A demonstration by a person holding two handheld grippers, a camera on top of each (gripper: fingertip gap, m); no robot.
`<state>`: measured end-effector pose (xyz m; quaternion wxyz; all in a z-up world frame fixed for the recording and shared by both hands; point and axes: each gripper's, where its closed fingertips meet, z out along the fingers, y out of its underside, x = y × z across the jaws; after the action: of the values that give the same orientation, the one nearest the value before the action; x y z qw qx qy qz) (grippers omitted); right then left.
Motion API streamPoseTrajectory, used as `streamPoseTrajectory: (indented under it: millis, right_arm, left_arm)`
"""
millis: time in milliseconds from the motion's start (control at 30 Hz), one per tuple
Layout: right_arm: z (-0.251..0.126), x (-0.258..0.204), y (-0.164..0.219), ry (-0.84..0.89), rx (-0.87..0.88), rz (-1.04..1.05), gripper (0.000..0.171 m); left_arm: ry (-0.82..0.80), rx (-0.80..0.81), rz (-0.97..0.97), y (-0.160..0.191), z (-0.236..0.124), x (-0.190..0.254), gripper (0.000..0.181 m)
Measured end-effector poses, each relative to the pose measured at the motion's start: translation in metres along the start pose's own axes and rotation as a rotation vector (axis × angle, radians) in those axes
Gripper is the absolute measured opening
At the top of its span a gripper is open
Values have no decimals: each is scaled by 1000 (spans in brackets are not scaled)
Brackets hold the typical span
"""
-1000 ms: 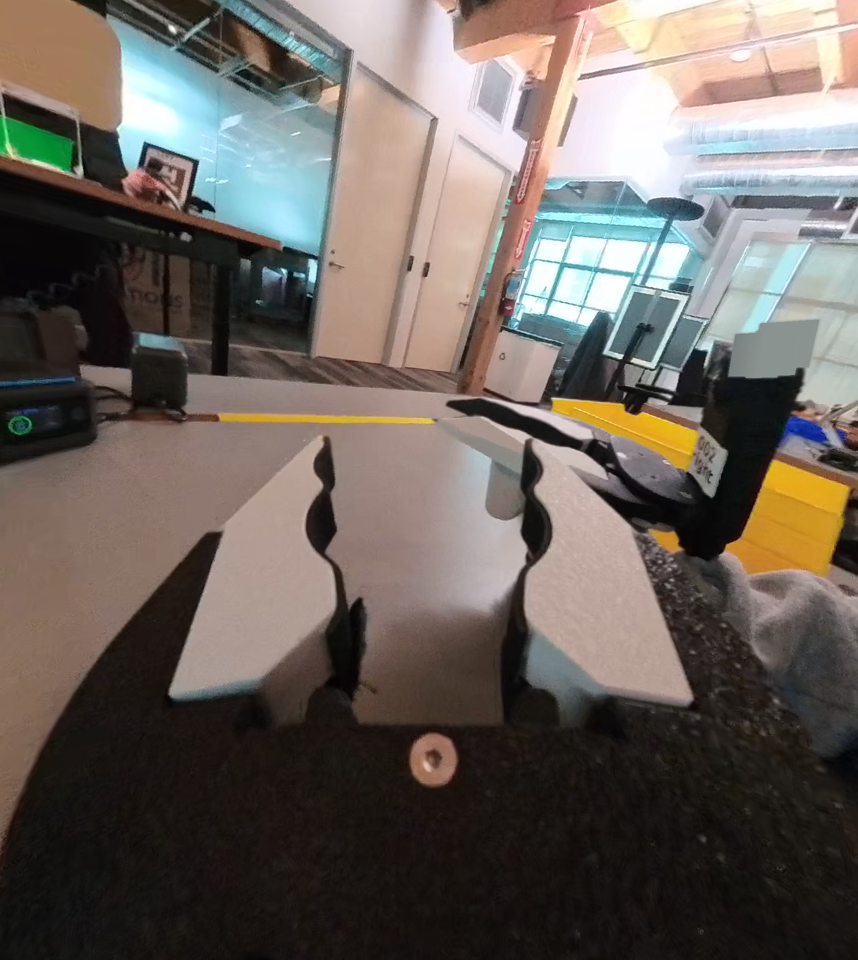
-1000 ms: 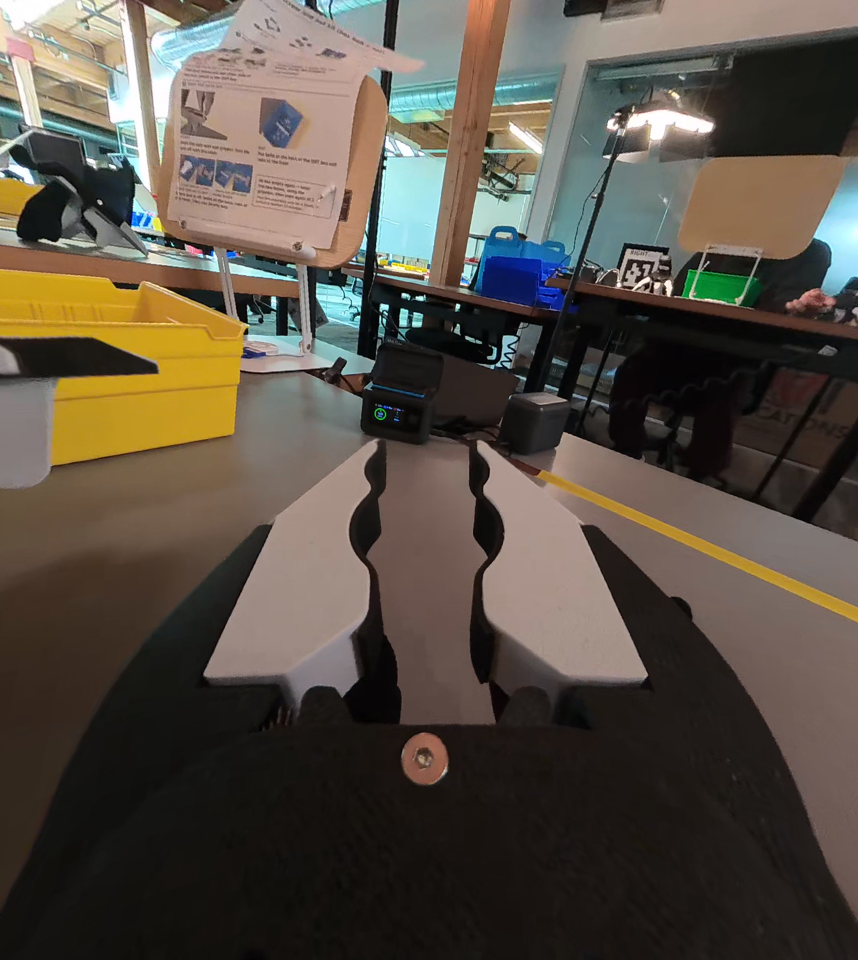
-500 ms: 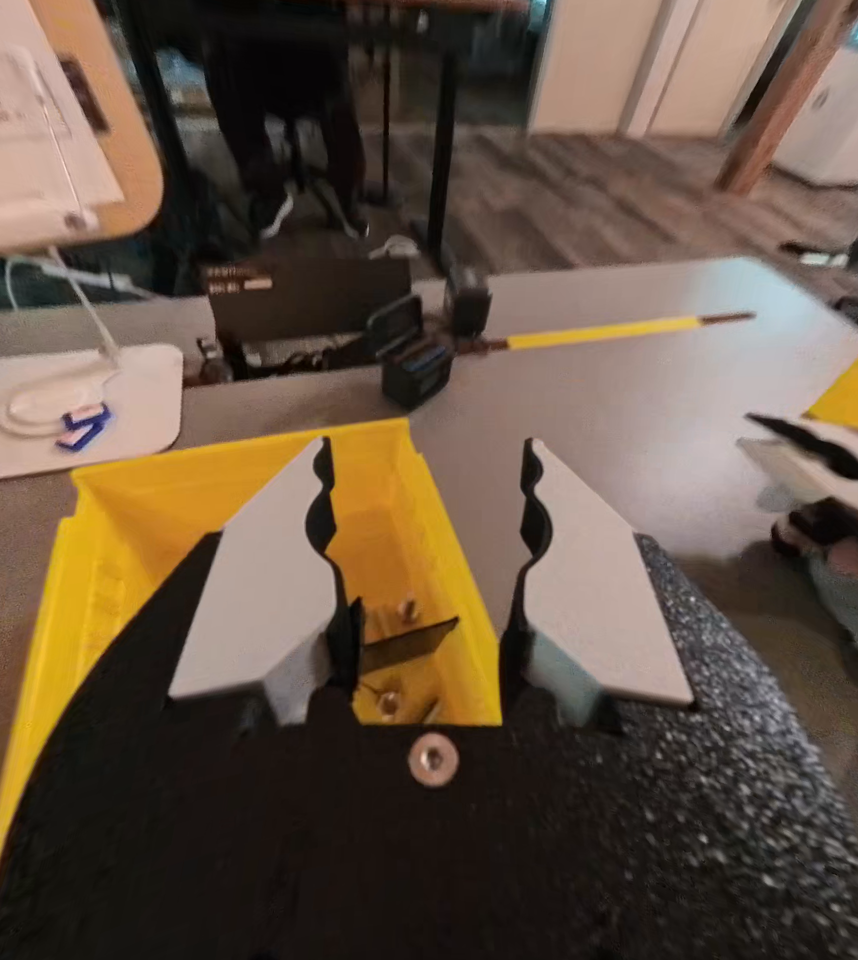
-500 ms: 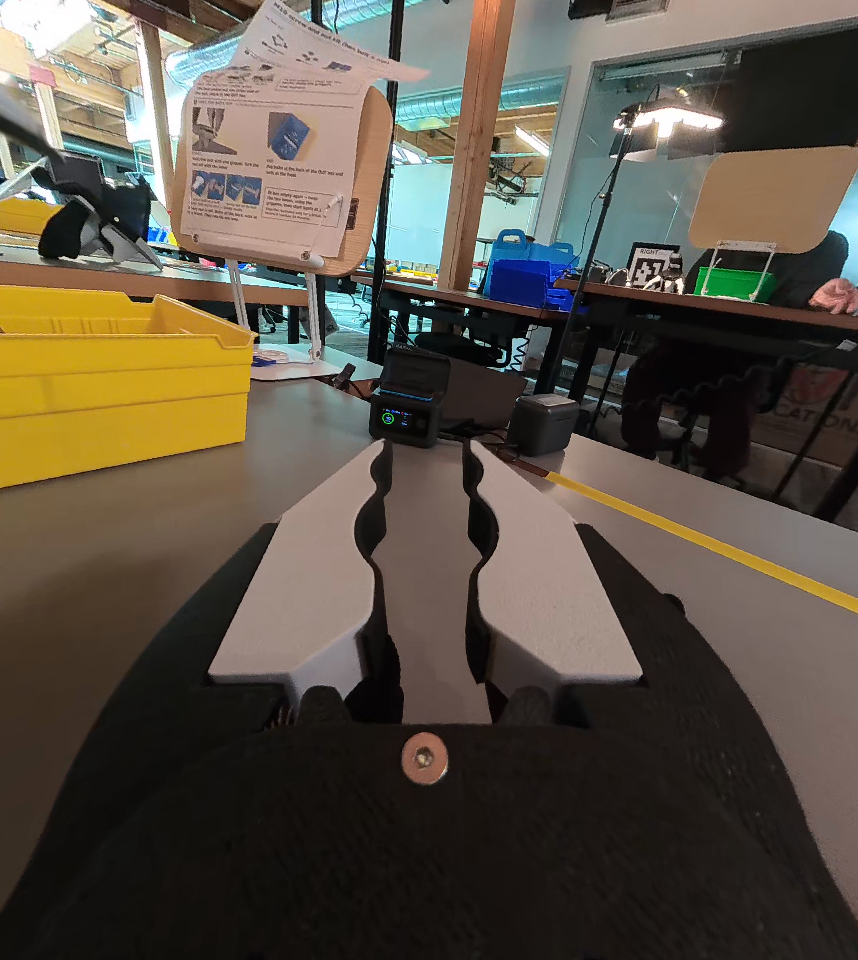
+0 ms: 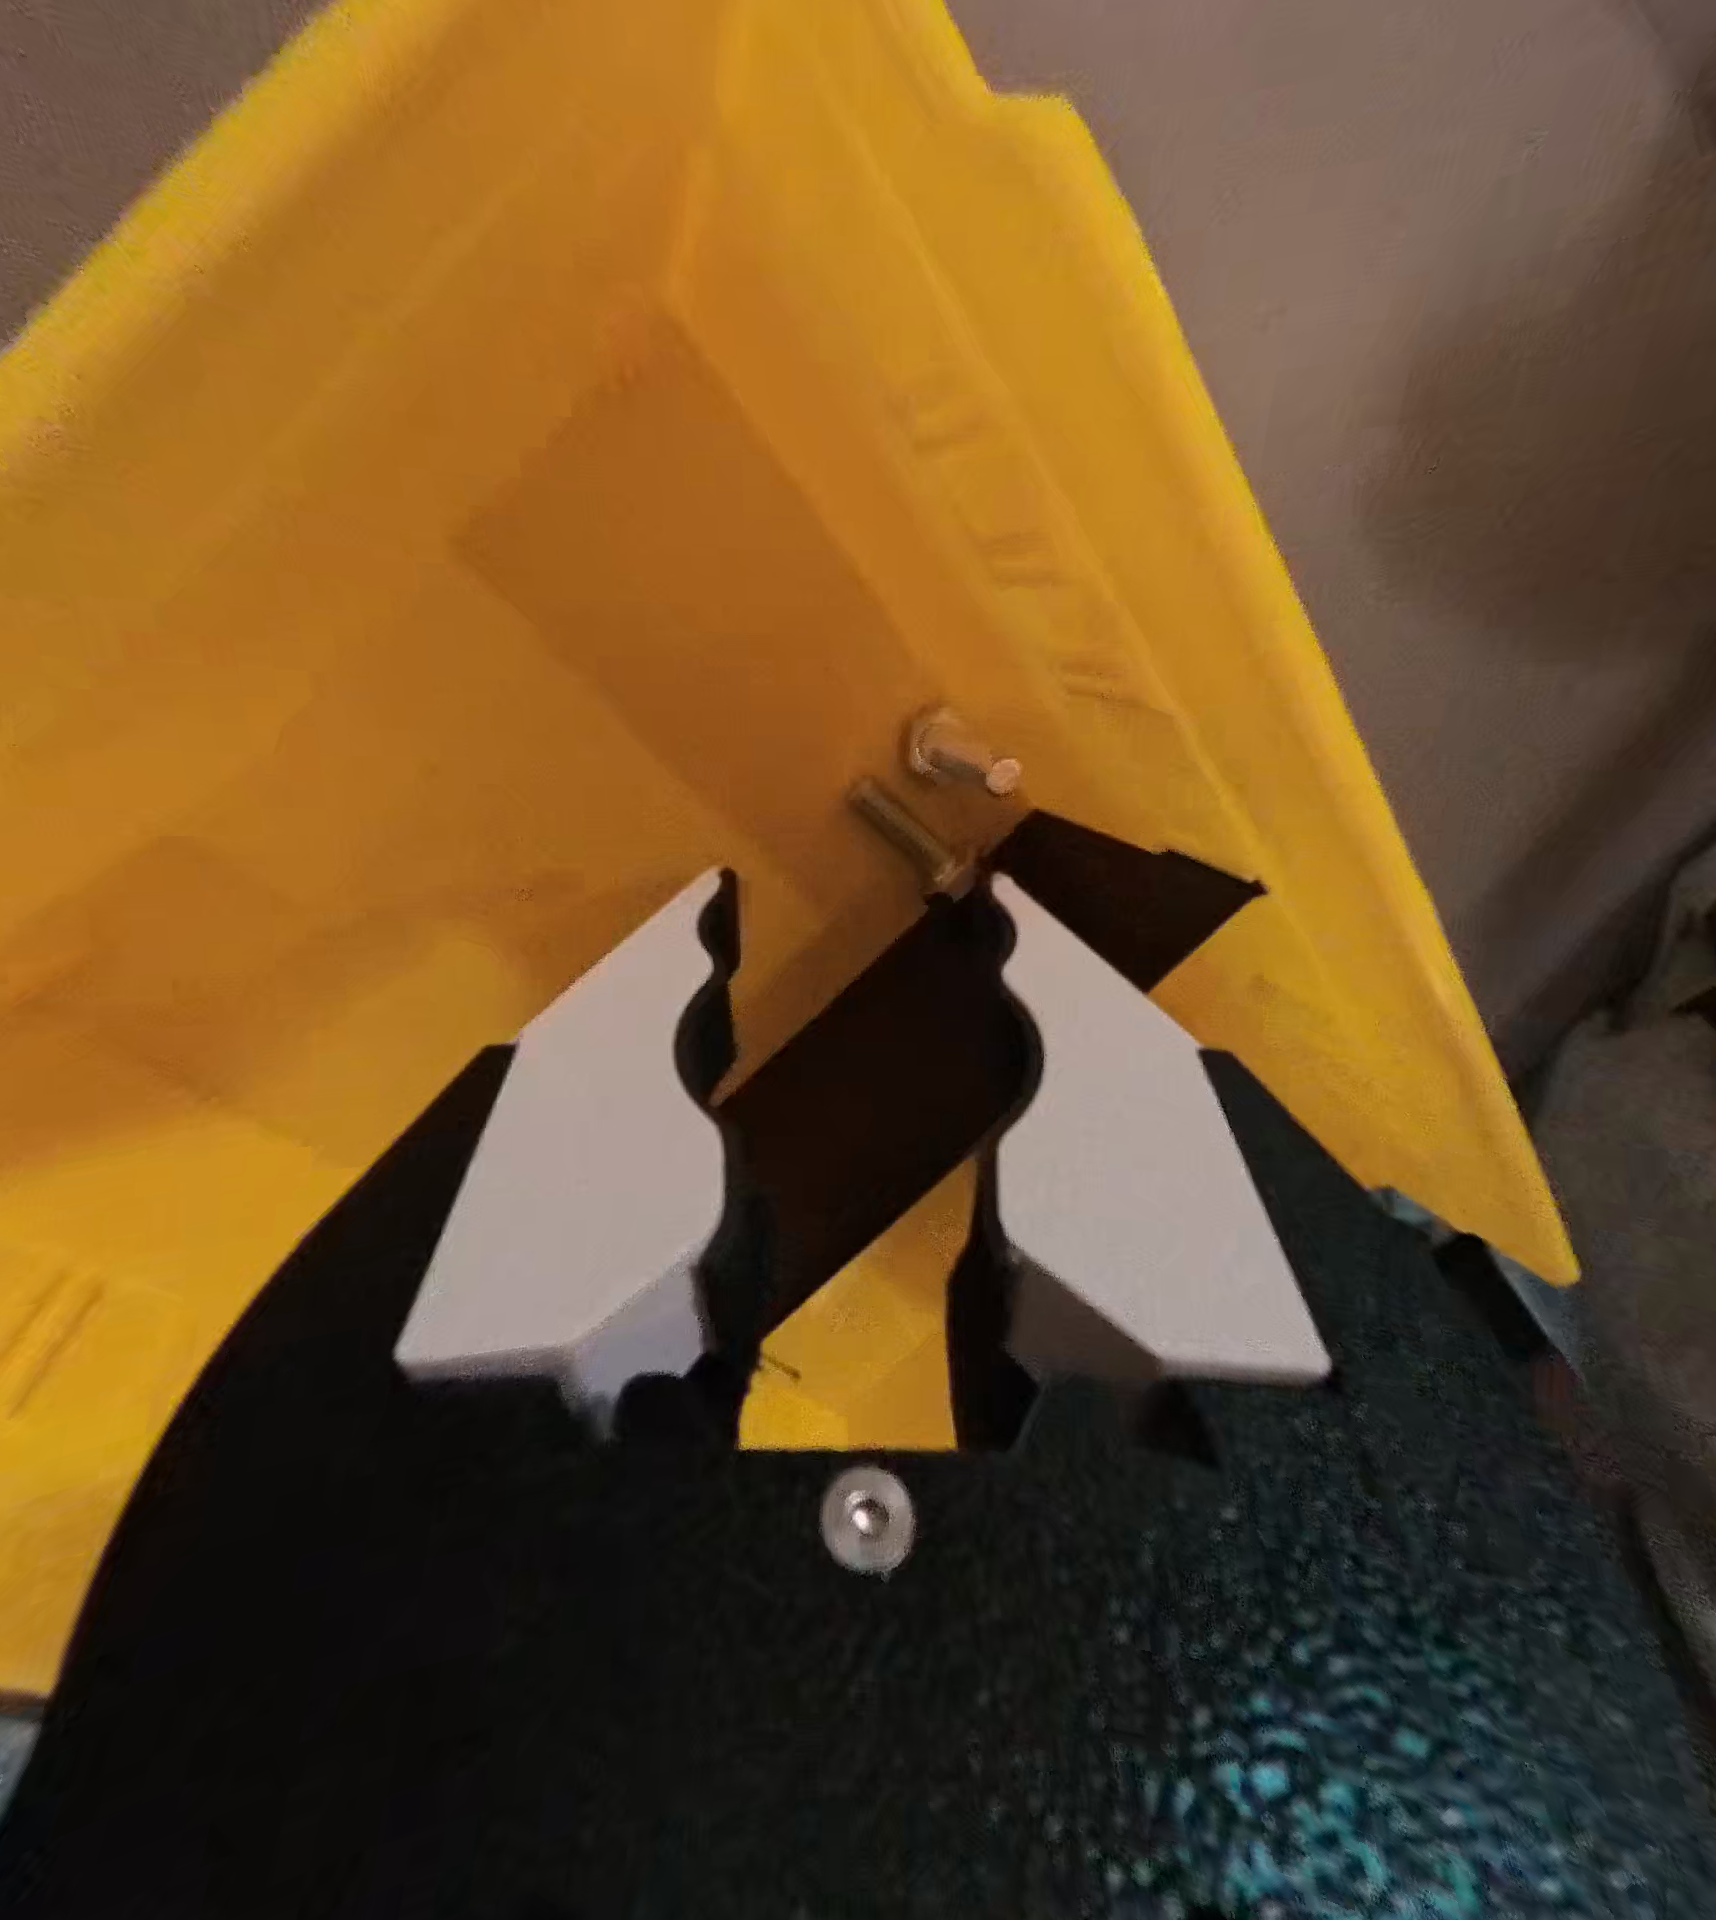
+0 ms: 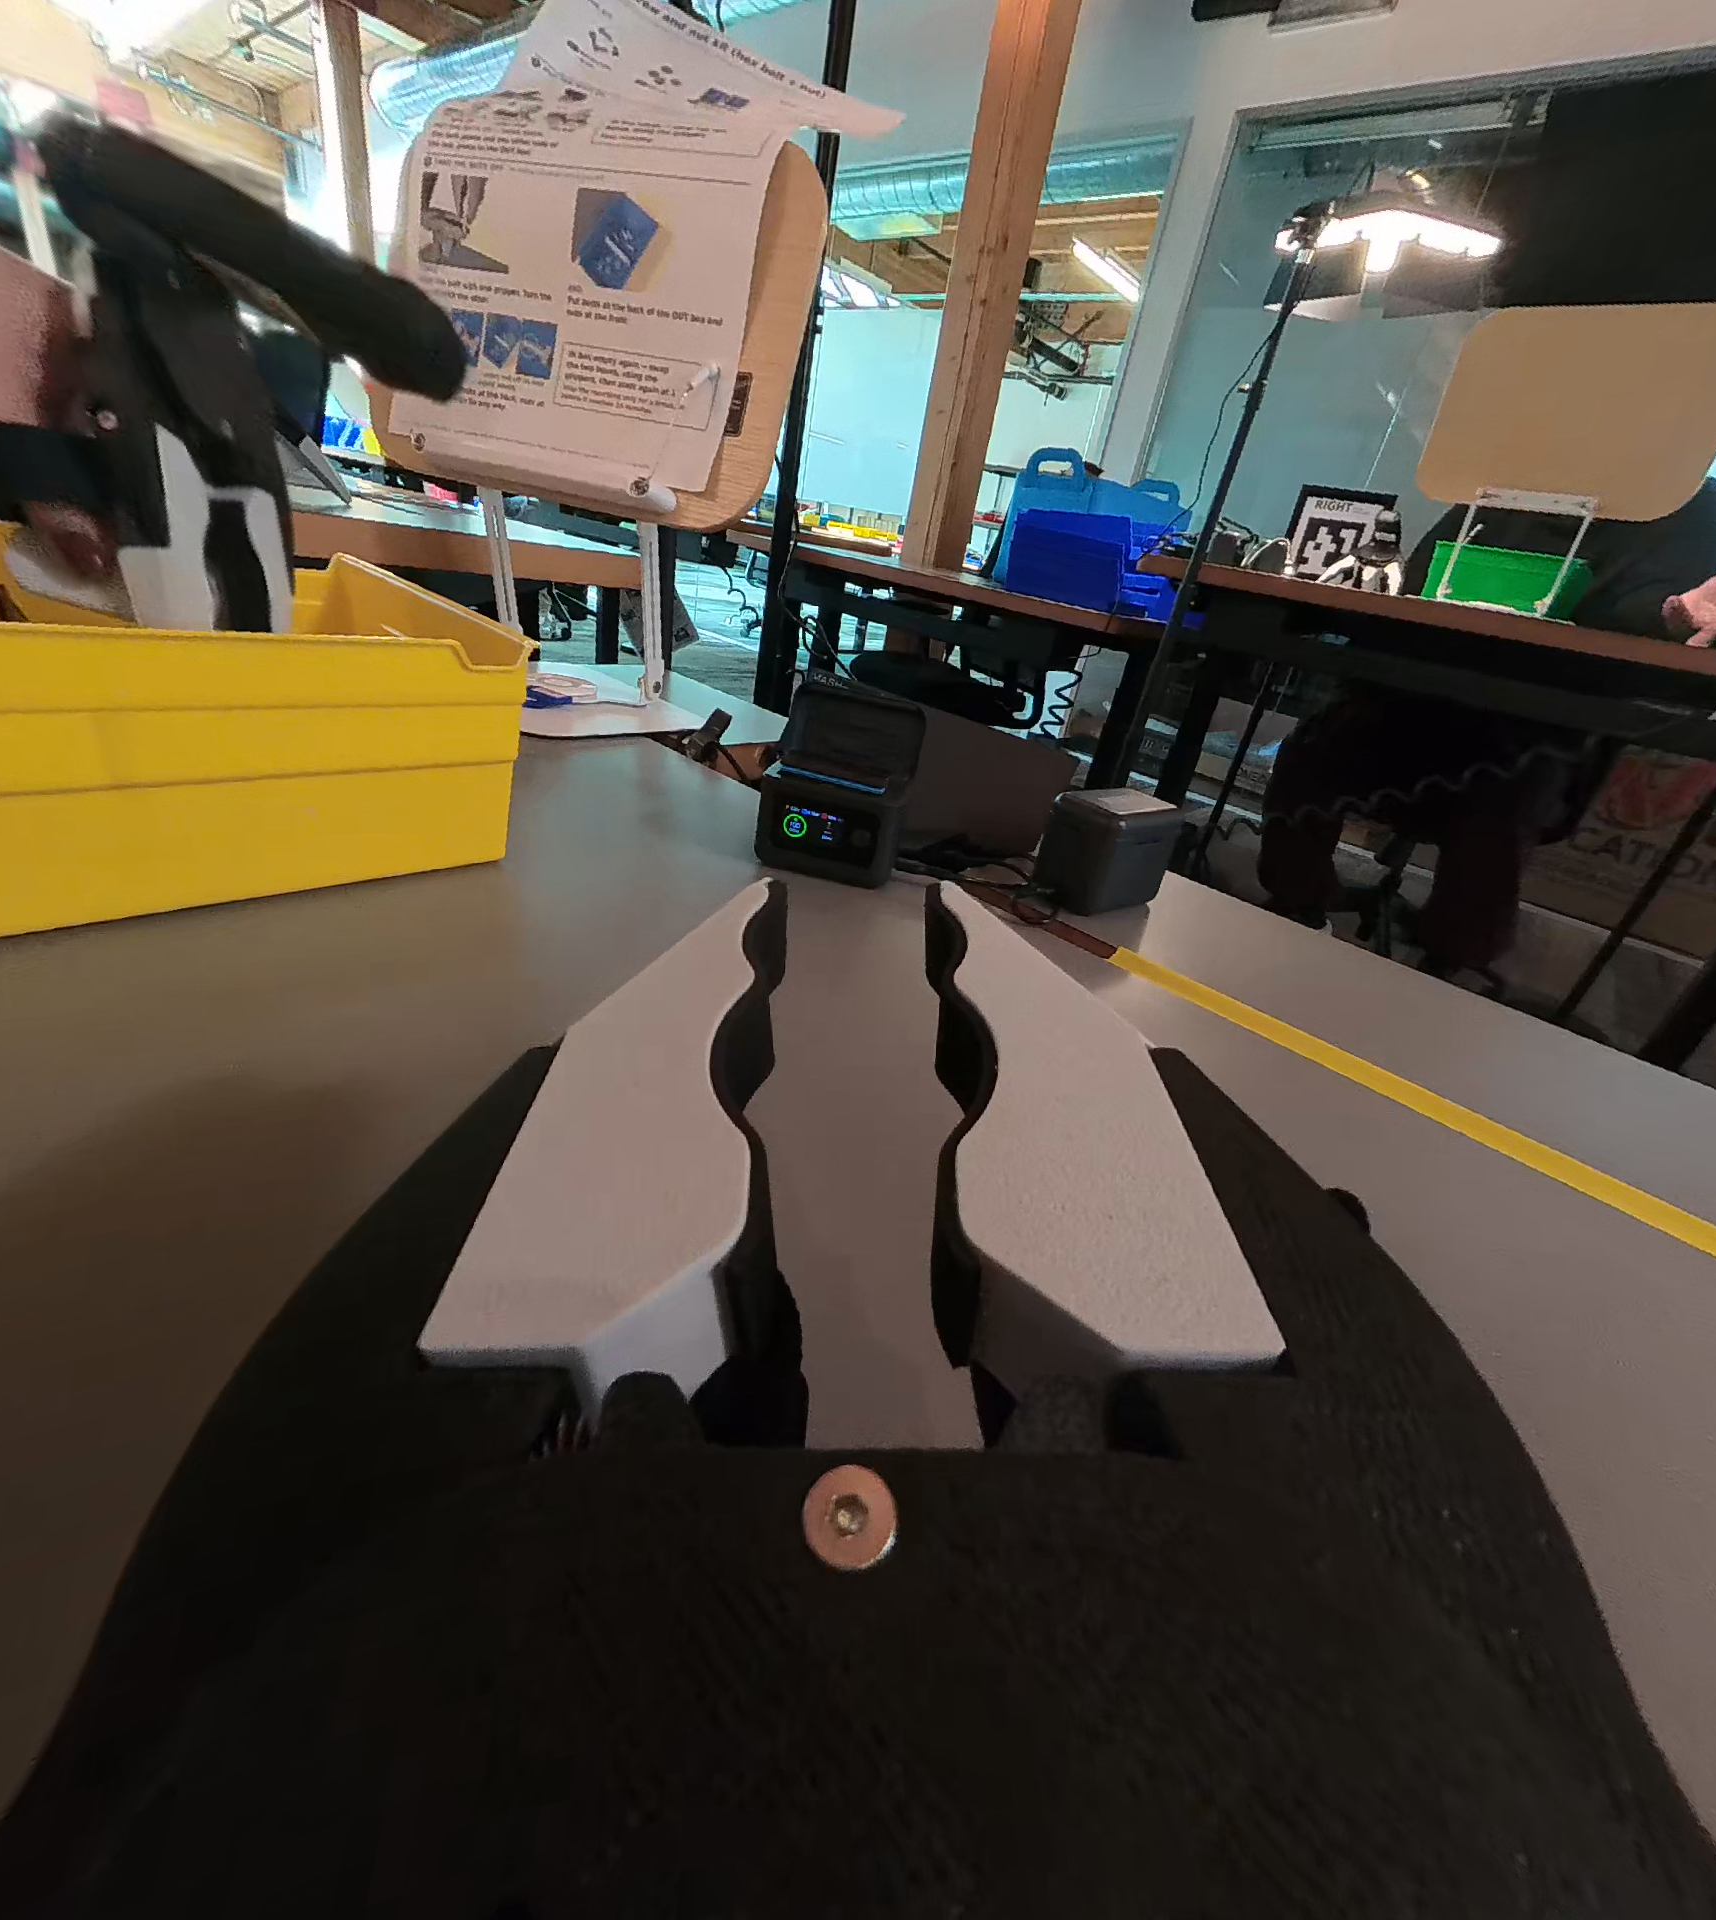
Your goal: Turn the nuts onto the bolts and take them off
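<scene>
Bolts lie before the open, empty left claw, angled down into the yellow bin.

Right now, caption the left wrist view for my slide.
Open left claw dips into the yellow bin toward two bolts beside a black divider.

Shiny metal bolts; yellow plastic bin

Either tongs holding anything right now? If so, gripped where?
Nothing held. Left tongs are open over the yellow bin, two bolts lying loose just ahead. Right tongs are open and empty above the table.
</scene>
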<state>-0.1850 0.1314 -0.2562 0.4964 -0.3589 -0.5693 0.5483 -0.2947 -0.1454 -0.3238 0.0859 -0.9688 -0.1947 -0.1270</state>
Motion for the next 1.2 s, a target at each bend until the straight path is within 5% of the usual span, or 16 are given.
streamPoseTrajectory:
  millis: [33,367,667,1200]
  right_arm:
    - [0,0,0,-1,-2,-1,26]
    - [1,0,1,0,-5,5,26]
    - [2,-1,1,-2,-8,0,26]
    - [2,0,1,-5,-4,6,25]
  left_arm:
    - [29,-28,5,0,6,2,43]
    - [25,-106,374,-3,23,14,35]
    - [-79,-227,297,9,33,-6,39]
    - [37,-146,-322,7,35,-5,30]
